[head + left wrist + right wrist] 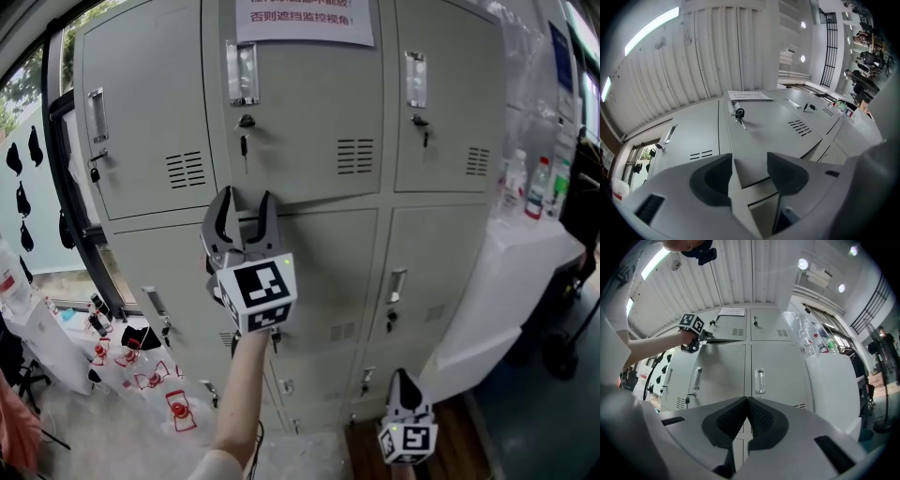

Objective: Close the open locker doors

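Grey L fingers (223, 217) half-open astride door (309, 122) edge; R fingers (404, 384) shut.

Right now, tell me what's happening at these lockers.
A person stands before the grey lockers with a gripper in each hand. The left gripper is up at the top middle locker door, which looks slightly ajar. Its jaws are apart, straddling the door's lower edge without clamping it. The right gripper hangs low, jaws shut on nothing.
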Demonstrator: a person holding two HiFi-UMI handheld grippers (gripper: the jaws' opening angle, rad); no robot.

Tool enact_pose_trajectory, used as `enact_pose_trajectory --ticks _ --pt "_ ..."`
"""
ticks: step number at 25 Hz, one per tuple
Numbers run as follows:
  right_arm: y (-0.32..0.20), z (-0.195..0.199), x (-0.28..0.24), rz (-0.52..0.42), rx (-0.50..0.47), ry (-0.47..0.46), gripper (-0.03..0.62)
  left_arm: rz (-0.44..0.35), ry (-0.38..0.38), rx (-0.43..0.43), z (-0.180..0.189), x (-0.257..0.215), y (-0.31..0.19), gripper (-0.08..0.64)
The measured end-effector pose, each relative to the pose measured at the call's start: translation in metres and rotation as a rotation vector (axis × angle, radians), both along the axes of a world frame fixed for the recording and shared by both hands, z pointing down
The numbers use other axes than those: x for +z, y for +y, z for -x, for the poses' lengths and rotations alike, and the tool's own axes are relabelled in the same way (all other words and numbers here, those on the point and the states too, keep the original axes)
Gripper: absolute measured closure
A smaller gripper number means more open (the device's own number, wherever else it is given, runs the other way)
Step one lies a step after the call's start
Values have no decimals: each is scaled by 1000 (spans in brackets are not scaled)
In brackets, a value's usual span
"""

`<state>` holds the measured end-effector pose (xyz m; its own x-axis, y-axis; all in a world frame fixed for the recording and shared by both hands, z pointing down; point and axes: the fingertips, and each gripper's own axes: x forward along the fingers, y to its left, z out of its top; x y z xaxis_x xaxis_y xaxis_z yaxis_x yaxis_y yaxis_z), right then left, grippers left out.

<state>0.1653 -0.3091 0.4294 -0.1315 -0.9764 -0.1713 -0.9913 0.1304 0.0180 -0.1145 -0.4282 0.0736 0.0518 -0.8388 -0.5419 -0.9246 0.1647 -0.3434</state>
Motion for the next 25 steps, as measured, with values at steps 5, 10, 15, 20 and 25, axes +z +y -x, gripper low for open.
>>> enact_pose_trajectory --ticks 5,10,15,20,25 --pt "-5 6 -2 20 -1 12 588 18 6 -12 8 2 -14 333" --pt "-12 7 -3 1 -1 21 586 36 22 -8 12 4 -29 329" --pt "-15 14 -6 22 -4 31 588 44 38 3 15 3 -39 308" --pt "-20 16 -2 19 -7 29 587 16 36 -11 17 1 -36 308" --pt "-19 19 -5 26 -10 25 586 15 38 -5 17 2 -36 308"
